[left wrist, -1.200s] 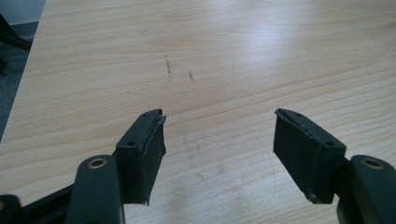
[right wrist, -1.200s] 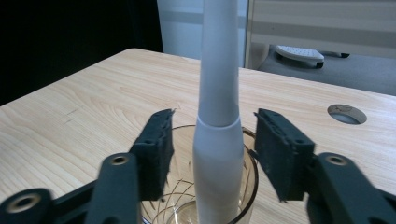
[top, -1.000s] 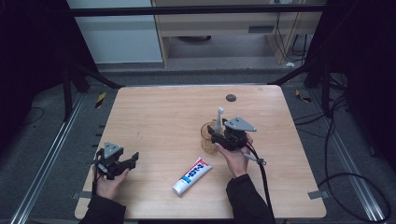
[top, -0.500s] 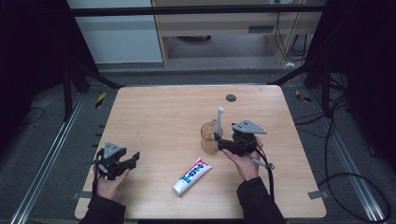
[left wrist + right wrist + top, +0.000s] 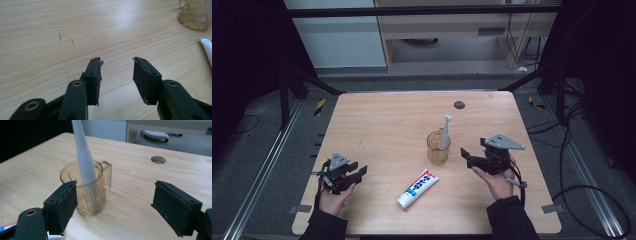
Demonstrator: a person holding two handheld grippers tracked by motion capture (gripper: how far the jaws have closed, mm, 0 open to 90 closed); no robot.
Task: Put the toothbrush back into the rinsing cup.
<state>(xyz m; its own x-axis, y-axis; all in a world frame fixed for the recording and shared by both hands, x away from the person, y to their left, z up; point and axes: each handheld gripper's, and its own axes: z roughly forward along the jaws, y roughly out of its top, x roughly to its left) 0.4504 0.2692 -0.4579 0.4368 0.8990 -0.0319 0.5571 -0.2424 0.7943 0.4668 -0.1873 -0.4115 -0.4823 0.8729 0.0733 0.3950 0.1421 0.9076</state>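
1. The toothbrush stands in the amber cup near the middle of the counter, leaning against the rim with its head up; in the right gripper view its white handle is seen crossing the cup's mouth. The cup's wall is judged to be what keeps it upright.
2. The cup is set with its handle turned toward the far side, as the right gripper view shows it.
3. The toothpaste tube lies flat just in front of the cup, apart from it, its cap end pointed toward the person; its white end is caught at the edge of the left gripper view.
4. The right gripper is held beside the cup on its right, apart from it. Its fingers have just been opening and stand wide, with nothing between them; the cup and brush are left free.
5. The left gripper is held low over the near left of the counter, well apart from the cup. Its fingers have just been closing and stand partly open on bare wood, touching nothing.
6. A round hole is seen in the counter's far part.
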